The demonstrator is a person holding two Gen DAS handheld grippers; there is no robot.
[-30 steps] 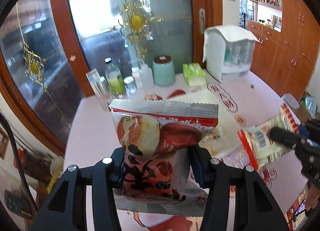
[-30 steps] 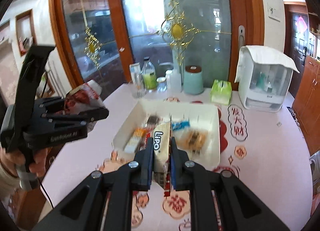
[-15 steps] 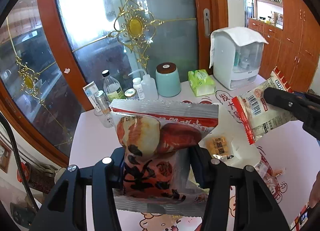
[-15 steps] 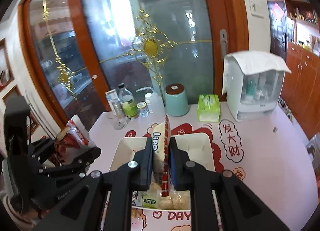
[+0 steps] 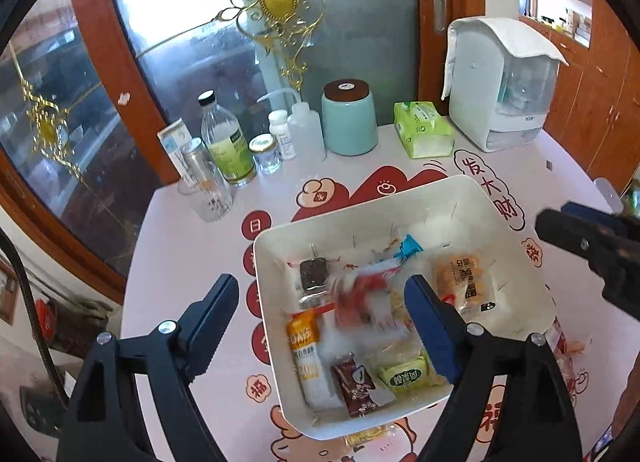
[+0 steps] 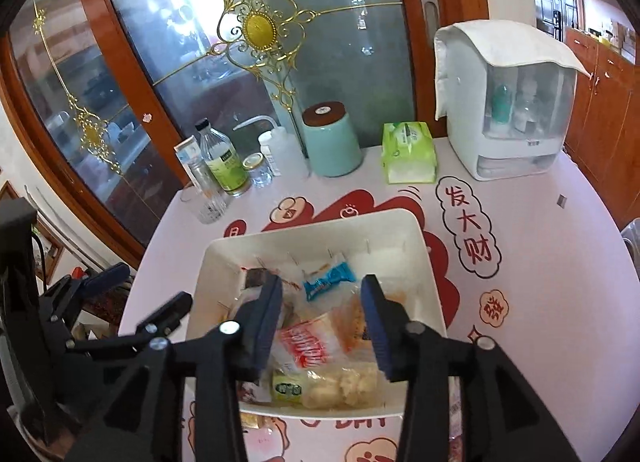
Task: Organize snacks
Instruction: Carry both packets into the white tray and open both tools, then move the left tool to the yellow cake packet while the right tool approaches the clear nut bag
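A white tray (image 5: 516,229) on the pink table holds several wrapped snacks. My left gripper (image 5: 320,314) is open above the tray's left half; a blurred red and white packet (image 5: 360,294) is dropping between its fingers. My right gripper (image 6: 322,310) is open over the tray (image 6: 416,229), above a red and white Lipo packet (image 6: 304,346) lying in it. A blue packet (image 6: 330,276) lies further back. The right gripper shows at the right edge of the left wrist view (image 5: 592,250); the left gripper shows at the left of the right wrist view (image 6: 140,302).
At the table's back stand a teal canister (image 5: 350,117), a green tissue pack (image 5: 422,129), a white dispenser box (image 5: 504,85), bottles (image 5: 226,141) and a glass (image 5: 208,193). Glass doors rise behind. A snack (image 5: 364,436) lies on the table in front of the tray.
Both grippers opened and let go of their packets over the tray. The red packet falls from the left one; the Lipo packet now lies in the tray.
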